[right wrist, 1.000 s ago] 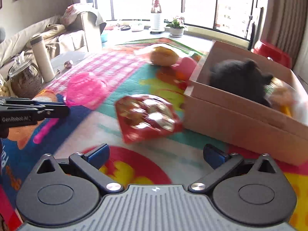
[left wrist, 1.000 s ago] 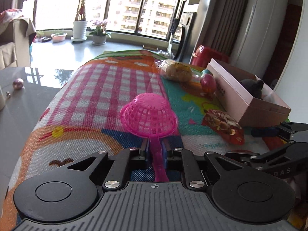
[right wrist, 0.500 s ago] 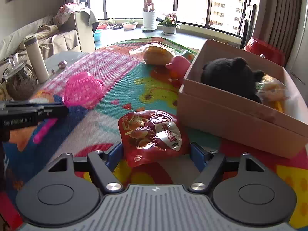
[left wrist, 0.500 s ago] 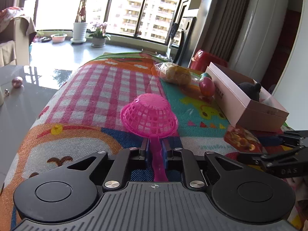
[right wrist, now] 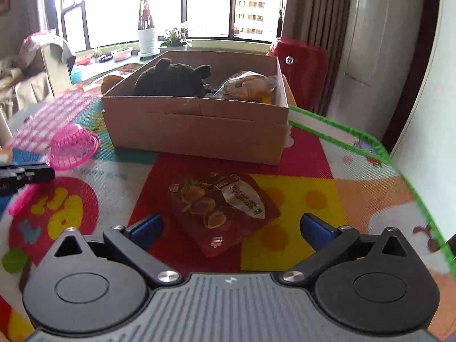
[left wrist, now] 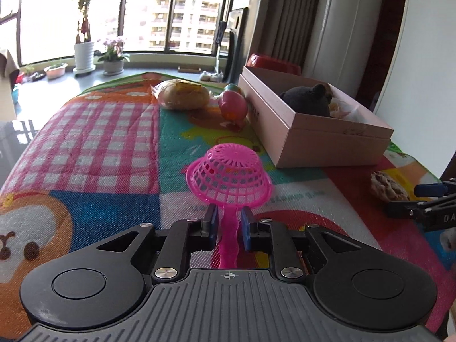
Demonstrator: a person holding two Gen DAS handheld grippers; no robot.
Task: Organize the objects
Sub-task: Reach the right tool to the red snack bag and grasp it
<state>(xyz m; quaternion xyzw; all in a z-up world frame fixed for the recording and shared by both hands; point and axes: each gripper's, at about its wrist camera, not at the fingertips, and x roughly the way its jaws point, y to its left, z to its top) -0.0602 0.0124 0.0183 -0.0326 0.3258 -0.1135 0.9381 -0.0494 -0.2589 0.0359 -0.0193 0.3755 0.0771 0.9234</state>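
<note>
We see the left gripper (left wrist: 229, 229) clamping the thin handle of a pink plastic lattice strainer (left wrist: 229, 175), dome up over the mat (left wrist: 114, 148). Our right gripper (right wrist: 230, 228) gapes wide around a glossy, perhaps foil, snack packet (right wrist: 221, 208) lying flat.

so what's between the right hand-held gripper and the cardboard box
The red snack packet lies flat on the mat between the open right hand-held gripper and the cardboard box, in the right wrist view.

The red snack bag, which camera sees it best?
The right wrist view: the red snack bag lies flat on the mat between the open right gripper fingers, pictures clear. The left wrist view shows only a small edge.
</note>
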